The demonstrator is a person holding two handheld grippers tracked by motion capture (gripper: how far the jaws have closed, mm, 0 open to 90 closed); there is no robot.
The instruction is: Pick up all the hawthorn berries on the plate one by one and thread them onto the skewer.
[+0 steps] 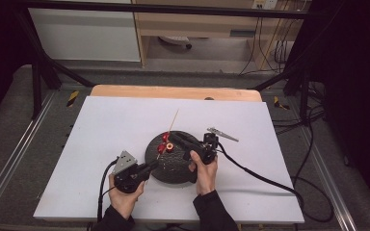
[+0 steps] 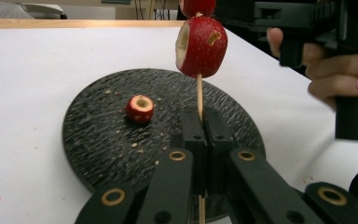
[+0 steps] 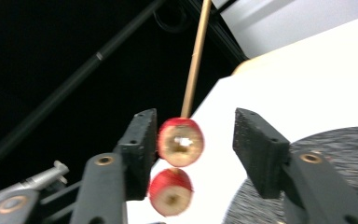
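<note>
Left gripper view: left gripper (image 2: 200, 122) clamps skewer (image 2: 198, 93) (two fruit pieces (image 2: 201, 46) threaded)

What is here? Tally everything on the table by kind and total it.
Red fruit pieces: 3, two on the skewer, one loose on the plate
Wooden skewer: 1
Black plate: 1
Grippers: 2, left, right
Total: 7

My right hand-held gripper (image 3: 193, 140) is standing with its jaws spread wide, and two red fruit pieces are sitting between them on a wooden skewer (image 3: 195, 58). The upper piece (image 3: 181, 141) is lying just beside the left jaw; the lower piece (image 3: 170, 192) is hanging directly under it. The dark textured plate (image 3: 340, 144) is resting on the white counter (image 3: 317, 74) at lower right
</note>
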